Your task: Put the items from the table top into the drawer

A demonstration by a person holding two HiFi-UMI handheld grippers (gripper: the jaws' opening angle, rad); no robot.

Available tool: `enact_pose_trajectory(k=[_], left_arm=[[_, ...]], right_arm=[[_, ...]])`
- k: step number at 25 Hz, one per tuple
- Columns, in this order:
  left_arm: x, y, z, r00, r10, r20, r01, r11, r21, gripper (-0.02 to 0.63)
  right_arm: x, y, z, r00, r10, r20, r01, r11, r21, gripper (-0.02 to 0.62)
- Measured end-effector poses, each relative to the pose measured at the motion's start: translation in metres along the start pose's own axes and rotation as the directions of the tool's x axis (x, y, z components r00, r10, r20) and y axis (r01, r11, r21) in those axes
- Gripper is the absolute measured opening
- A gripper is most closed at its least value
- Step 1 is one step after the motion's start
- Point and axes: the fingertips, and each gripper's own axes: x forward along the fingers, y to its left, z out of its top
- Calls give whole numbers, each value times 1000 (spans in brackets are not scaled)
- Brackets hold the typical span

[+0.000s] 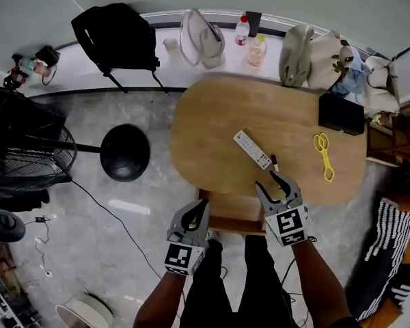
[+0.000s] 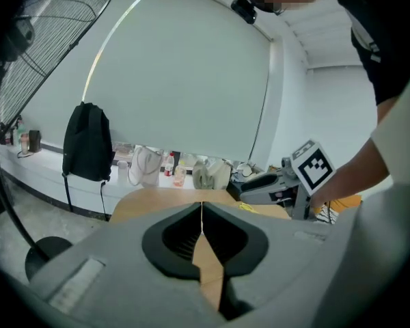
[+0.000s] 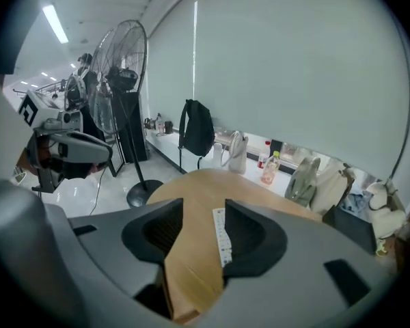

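Note:
On the oval wooden table (image 1: 212, 121) lie a white remote control (image 1: 252, 149), a small dark pen (image 1: 275, 162) beside it, and yellow scissors (image 1: 324, 156) further right. An open wooden drawer (image 1: 229, 207) sticks out under the table's near edge. My left gripper (image 1: 203, 206) hangs at the drawer's left corner, its jaws shut and empty (image 2: 202, 207). My right gripper (image 1: 267, 180) is over the near table edge, just short of the pen. It is open with nothing between its fingers (image 3: 203, 207); the remote (image 3: 221, 234) lies beyond them.
A black box (image 1: 341, 113) stands at the table's far right. Bags and bottles (image 1: 257, 50) line the window ledge, with a black backpack (image 1: 116, 36) at its left. A fan with a round black base (image 1: 124, 152) stands on the floor to the left, its cable trailing.

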Motion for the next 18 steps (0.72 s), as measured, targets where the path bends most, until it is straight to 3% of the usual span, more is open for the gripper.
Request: enact_pose_trajectory(k=[6, 10, 18], left_arm=[[22, 16, -63, 998, 35, -50, -36, 999, -20, 18], [40, 21, -85, 998, 42, -46, -44, 998, -46, 18], [61, 41, -96, 997, 64, -45, -66, 996, -51, 18]], right_arm=[[76, -19, -61, 994, 45, -100, -46, 999, -11, 294], [129, -34, -98, 981, 70, -183, -74, 997, -15, 452], [197, -46, -145, 929, 155, -337, -166, 986, -4, 480]])
